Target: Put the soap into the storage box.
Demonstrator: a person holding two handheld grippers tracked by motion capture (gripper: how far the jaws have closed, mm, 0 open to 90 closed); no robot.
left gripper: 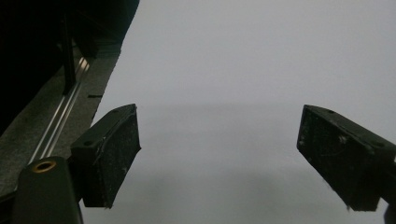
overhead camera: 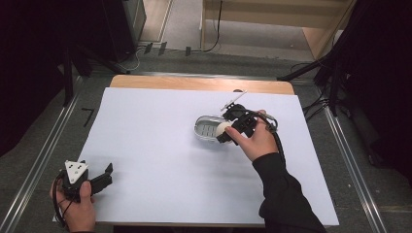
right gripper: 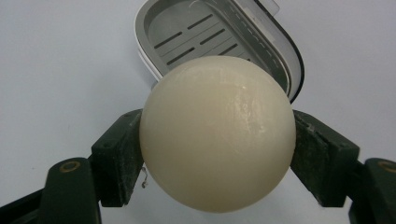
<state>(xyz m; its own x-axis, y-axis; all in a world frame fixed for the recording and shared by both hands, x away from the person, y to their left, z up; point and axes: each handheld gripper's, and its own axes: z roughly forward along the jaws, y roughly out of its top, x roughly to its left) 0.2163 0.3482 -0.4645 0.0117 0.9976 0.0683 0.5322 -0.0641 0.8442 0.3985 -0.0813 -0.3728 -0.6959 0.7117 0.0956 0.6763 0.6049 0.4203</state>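
The right gripper (right gripper: 217, 140) is clamped on a cream, rounded bar of soap (right gripper: 217, 133), its two black jaws pressing the soap's sides in the right gripper view. The soap takes up so much of that view that it covers the near end of the white soap dish (right gripper: 285, 44) behind it; only the dish's far rim and part of its slotted grey floor can be seen, and whether the soap touches the dish or hangs clear above it cannot be told. In the high view the soap (overhead camera: 222, 128) sits at the right edge of the dish (overhead camera: 204, 127), half covered by the right gripper (overhead camera: 227, 130) and the right hand (overhead camera: 256, 141), near the middle of the white table (overhead camera: 160, 160). The left gripper (overhead camera: 104, 174) rests at the table's near left corner in the left hand (overhead camera: 78, 206), well apart from the dish. Its jaws stand wide apart over bare table in the left gripper view (left gripper: 219, 158), with the right-hand jaw cut off by the frame edge.
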